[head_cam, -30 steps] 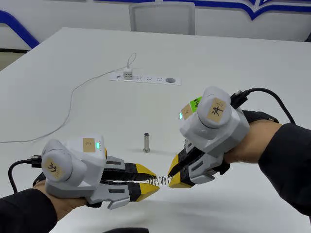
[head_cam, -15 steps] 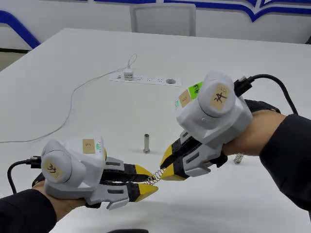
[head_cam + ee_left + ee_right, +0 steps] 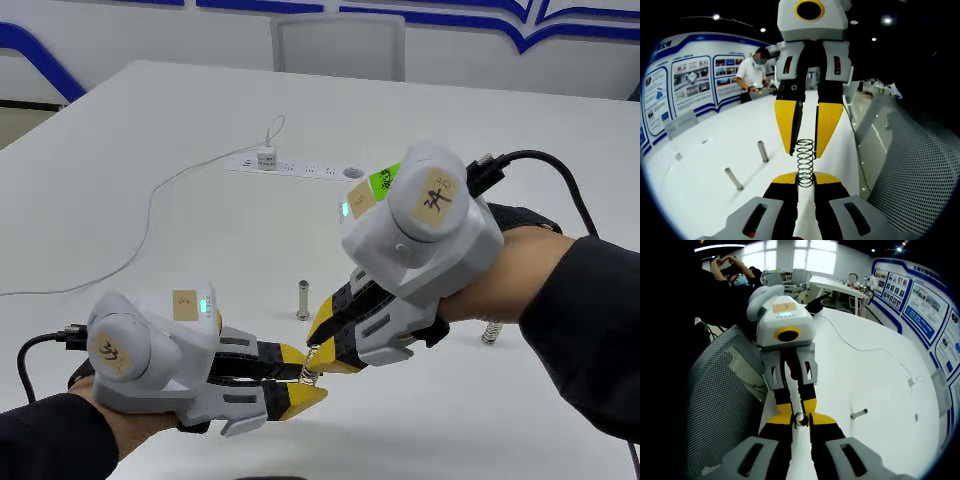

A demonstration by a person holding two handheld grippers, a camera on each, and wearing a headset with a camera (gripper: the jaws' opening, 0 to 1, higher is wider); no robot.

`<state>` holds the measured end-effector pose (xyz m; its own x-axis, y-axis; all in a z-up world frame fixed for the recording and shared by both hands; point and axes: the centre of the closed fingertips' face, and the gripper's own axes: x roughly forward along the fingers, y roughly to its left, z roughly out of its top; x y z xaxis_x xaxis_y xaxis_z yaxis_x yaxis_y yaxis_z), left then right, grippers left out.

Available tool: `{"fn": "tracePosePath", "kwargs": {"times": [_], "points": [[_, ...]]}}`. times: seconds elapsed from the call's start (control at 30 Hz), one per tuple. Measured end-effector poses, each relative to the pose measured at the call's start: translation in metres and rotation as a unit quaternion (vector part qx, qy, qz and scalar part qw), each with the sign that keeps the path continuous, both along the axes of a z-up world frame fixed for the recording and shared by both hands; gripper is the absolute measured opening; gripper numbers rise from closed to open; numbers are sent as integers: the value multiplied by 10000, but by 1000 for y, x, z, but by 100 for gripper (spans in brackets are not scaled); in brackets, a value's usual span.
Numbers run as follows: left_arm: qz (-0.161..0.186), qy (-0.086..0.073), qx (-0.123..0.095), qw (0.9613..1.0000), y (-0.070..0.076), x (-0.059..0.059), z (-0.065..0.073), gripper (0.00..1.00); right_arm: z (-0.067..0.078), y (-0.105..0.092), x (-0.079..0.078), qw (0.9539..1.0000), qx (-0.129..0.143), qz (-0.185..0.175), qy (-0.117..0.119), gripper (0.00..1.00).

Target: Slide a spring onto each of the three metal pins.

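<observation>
Thin open-coiled spring (image 3: 805, 162).
My left gripper (image 3: 805, 181) clamps it; right gripper (image 3: 800, 422) narrow round its tip, grip unclear.

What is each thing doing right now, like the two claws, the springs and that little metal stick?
Left claw: shut on one end of the held spring.
Right claw: shut on its other end.
Held spring: in the air between both claws, on no pin.
Metal pin: upright on the table, bare.
Second spring: upright on the table.
Power strip: white plug in it.
</observation>
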<state>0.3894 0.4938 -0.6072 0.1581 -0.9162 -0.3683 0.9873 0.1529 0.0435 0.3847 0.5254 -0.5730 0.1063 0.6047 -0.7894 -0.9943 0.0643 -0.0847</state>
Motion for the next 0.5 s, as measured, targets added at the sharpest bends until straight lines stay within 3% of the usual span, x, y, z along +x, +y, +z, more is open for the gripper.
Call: {"fn": "tracePosePath", "kwargs": {"times": [0.07, 0.5], "points": [[-9, -14, 9, 10000, -1, 0, 0, 11, -3, -2, 0, 10000, -47, -18, 36, 16], [-12, -81, -101, 9999, -1, 0, 6, 11, -8, 1, 0, 9999, -54, -18, 104, 13]]}}
